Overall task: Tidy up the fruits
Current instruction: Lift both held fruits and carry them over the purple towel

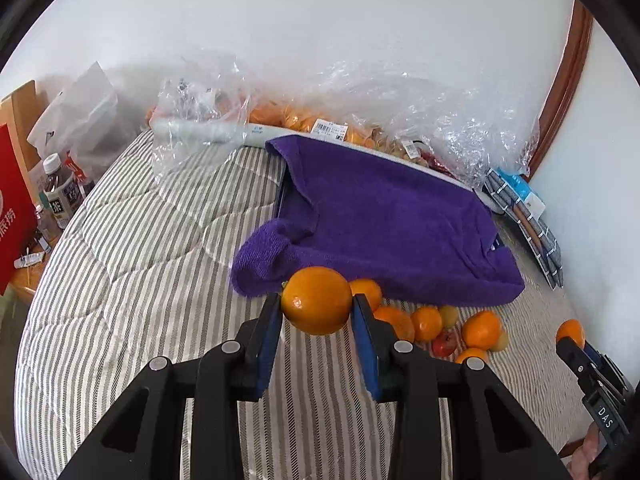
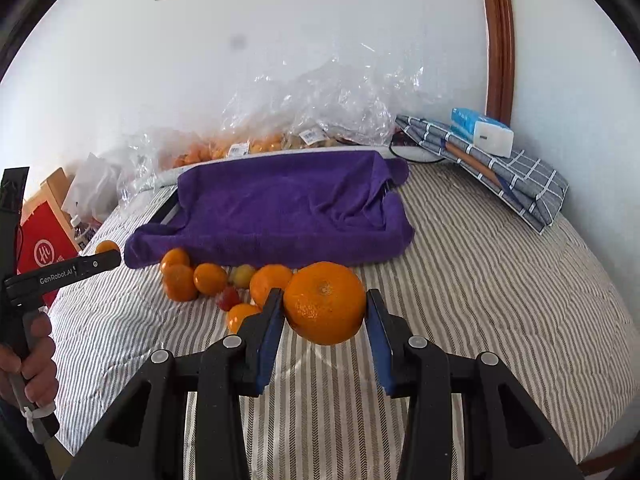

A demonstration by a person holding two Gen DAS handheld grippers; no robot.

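My left gripper (image 1: 316, 304) is shut on a smooth orange (image 1: 316, 300), held above the striped bed. My right gripper (image 2: 325, 306) is shut on a larger, bumpy orange (image 2: 325, 303), also lifted off the bed. Loose fruit (image 2: 208, 278) lies in a cluster on the bed in front of a purple towel (image 2: 288, 204): several oranges, a small red fruit (image 2: 228, 298) and a yellowish one (image 2: 243, 275). The right gripper with its orange shows at the right edge of the left wrist view (image 1: 570, 332). The left gripper shows at the left of the right wrist view (image 2: 108, 254), gripped by a hand (image 2: 36, 360).
The purple towel drapes over a flat tray-like thing. Behind it, clear plastic bags (image 1: 320, 112) hold more fruit along the wall. A folded checked cloth (image 2: 500, 172) with a tissue pack (image 2: 482, 130) lies at the back right. Bottles (image 1: 60, 196) and a red box (image 1: 14, 216) stand beside the bed's left edge.
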